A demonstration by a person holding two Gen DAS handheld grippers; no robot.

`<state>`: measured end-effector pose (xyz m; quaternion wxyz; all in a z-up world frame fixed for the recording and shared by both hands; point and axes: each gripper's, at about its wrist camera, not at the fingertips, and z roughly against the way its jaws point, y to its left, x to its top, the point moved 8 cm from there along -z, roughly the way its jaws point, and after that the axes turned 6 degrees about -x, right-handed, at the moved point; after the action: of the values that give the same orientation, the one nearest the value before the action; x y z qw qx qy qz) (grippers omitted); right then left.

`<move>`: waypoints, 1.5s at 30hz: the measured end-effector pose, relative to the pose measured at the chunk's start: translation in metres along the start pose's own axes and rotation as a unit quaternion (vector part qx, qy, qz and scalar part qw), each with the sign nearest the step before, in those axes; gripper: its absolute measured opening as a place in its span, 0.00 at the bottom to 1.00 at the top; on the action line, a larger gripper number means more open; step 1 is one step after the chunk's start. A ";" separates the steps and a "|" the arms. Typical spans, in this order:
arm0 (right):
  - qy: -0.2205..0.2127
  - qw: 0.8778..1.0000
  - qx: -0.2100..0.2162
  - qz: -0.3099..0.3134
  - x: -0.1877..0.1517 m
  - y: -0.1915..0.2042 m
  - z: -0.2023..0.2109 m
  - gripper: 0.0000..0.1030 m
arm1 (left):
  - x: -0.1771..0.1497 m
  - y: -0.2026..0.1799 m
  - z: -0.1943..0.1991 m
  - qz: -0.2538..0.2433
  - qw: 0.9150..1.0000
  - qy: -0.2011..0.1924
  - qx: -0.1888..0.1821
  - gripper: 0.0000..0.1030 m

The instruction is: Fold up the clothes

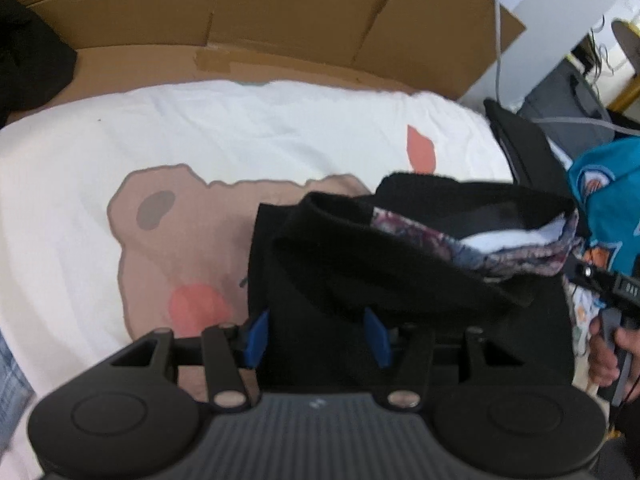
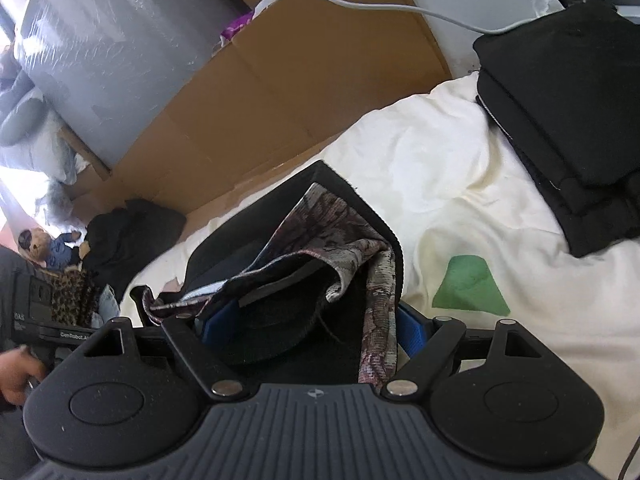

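Note:
A black garment with a patterned grey-purple lining hangs bunched between both grippers, raised a little above the bed. In the left wrist view my left gripper has its blue pads against the cloth, which fills the gap between them. From the right wrist, my right gripper stands wide with a thick fold of the same garment and its lining packed between the pads. A hand holds the right gripper at the edge of the left wrist view.
A white bedsheet with a bear print lies under the garment. Cardboard lines the far side. A folded black stack sits at the bed's far right, a dark pile at the left, a teal garment nearby. A grey cable crosses above.

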<state>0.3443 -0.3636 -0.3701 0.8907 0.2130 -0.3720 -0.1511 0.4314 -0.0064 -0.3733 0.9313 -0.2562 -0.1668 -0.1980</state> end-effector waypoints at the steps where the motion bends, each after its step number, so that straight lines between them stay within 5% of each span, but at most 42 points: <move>1: 0.001 1.000 -0.004 0.006 0.000 0.001 -0.002 0.83 | 0.001 0.000 0.000 -0.002 1.000 0.001 0.002 0.53; 12: -0.012 0.999 0.029 0.005 0.017 0.007 -0.022 0.81 | 0.005 0.013 -0.010 0.025 1.000 -0.014 -0.010 0.54; 19: -0.012 0.999 0.035 0.008 0.019 0.008 -0.021 0.44 | 0.005 0.020 -0.015 0.038 0.998 -0.045 -0.016 0.52; 23: -0.014 0.999 0.034 -0.014 0.022 -0.001 -0.021 0.24 | 0.009 0.021 -0.015 0.042 0.997 -0.065 -0.025 0.35; 25: -0.016 0.999 0.030 -0.020 0.022 -0.005 -0.022 0.22 | 0.012 0.020 -0.014 0.037 0.996 -0.072 -0.028 0.32; 29: -0.018 1.000 0.017 -0.017 0.027 -0.007 -0.019 0.27 | 0.015 0.019 -0.012 0.026 0.995 -0.086 -0.031 0.14; 32: -0.027 0.999 0.011 -0.025 0.035 -0.009 -0.011 0.50 | 0.016 0.021 -0.009 0.023 0.995 -0.098 -0.025 0.05; 37: -0.038 0.998 0.026 -0.031 0.045 -0.011 0.003 0.67 | 0.011 0.030 -0.001 0.028 0.994 -0.104 -0.010 0.04; 45: -0.006 0.994 0.059 -0.090 0.043 -0.016 -0.003 0.71 | 0.002 0.036 0.003 0.043 0.994 -0.103 0.005 0.03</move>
<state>0.3737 -0.3953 -0.3544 0.8570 0.2969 -0.3650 -0.2101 0.4491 0.0226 -0.3850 0.9182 -0.2774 -0.2513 -0.1294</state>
